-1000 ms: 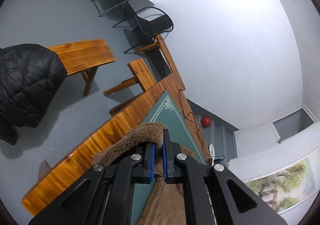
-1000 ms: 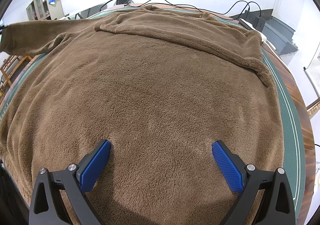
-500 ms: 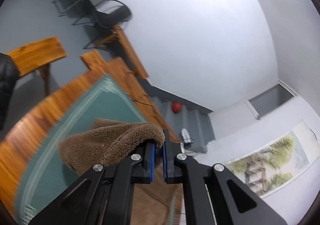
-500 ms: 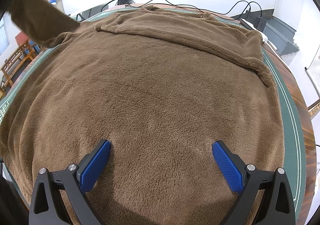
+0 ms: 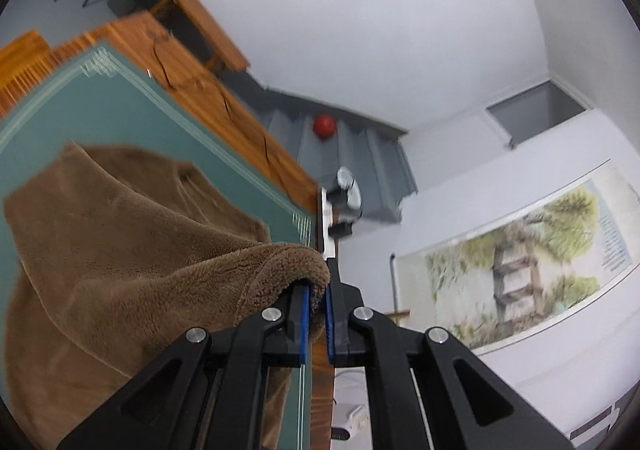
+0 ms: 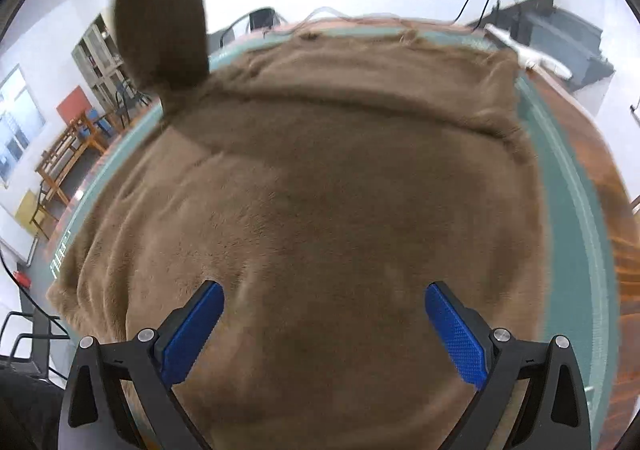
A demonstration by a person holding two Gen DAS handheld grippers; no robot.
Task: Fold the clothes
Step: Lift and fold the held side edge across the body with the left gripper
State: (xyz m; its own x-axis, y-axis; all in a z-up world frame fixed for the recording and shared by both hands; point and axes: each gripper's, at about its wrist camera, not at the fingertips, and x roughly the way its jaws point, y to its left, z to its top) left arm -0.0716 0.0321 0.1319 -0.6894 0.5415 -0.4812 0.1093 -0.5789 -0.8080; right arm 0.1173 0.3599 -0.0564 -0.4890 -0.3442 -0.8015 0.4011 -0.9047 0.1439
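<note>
A brown fleece sweater [image 6: 328, 185] lies spread flat on the green table mat [image 6: 560, 177]. My left gripper [image 5: 316, 298] is shut on the cuff of its sleeve [image 5: 280, 266], and the sleeve hangs lifted over the mat. In the right wrist view that raised sleeve [image 6: 160, 17] stands up at the top left, above the sweater's shoulder. My right gripper [image 6: 324, 310] hovers wide open over the lower body of the sweater, nothing between its blue pads [image 6: 456, 330].
The mat covers a wooden table [image 5: 224, 101] with cables at its far edge. A white power strip [image 5: 326, 217] with plugs lies at the table's corner. Wooden benches [image 6: 68, 153] and chairs stand on the floor to the left. A red ball [image 5: 324, 125] lies by the wall.
My left gripper has swung the sleeve up and inward from the table's left side over the mat. The right gripper has risen slightly above the sweater, still open.
</note>
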